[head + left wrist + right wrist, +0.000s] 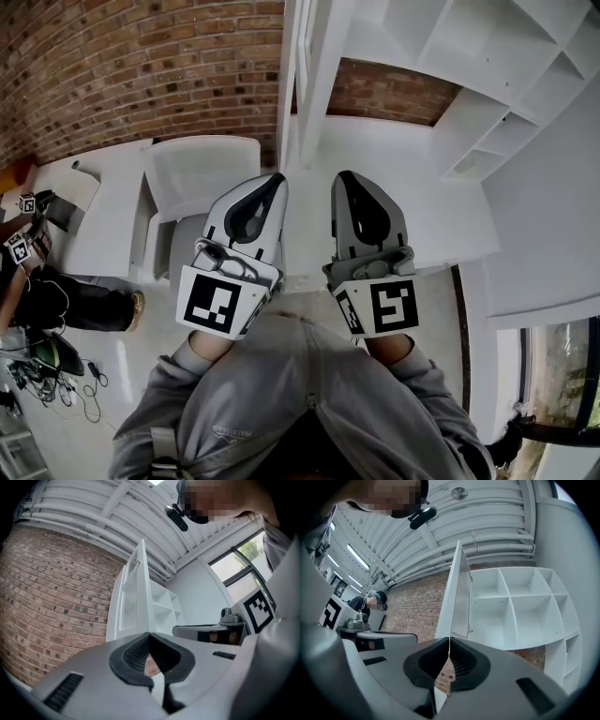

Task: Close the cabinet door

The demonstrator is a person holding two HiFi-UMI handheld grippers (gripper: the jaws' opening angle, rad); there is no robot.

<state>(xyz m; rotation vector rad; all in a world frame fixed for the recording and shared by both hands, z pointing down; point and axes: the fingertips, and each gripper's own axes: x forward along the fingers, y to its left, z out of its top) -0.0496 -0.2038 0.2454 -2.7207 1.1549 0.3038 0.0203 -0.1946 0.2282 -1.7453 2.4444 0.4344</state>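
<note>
At the bottom of the head view are the person's grey sleeves (281, 394), and just above them the two tools sit side by side, near each other but apart. The left claw (275, 180) is closed, its dark pads meeting with nothing between them. The right claw (344, 176) is closed and empty as well. Both point toward the top centre of the frame.

Beyond the tips stands the cabinet door (317, 94), open and seen almost edge-on, running up from the middle to the top edge of the head view. In the right gripper view it rises just above the closed jaws, with a ribbed panel set into its face. Neither claw touches it. To its right, filling the upper right of the frame, is the white cabinet (511, 80) with bare square compartments. A brick wall (141, 66) lies behind, at the upper left.

The door looks like a stiff, fairly light painted board that should swing freely on its hinges. No grip seems needed: a closed claw pressed flat on the solid frame near the free edge, away from the cabinet side, gives the most leverage. The smooth paint may let the tip slide, and the ribbed panel looks thinner, so better left alone.
</note>
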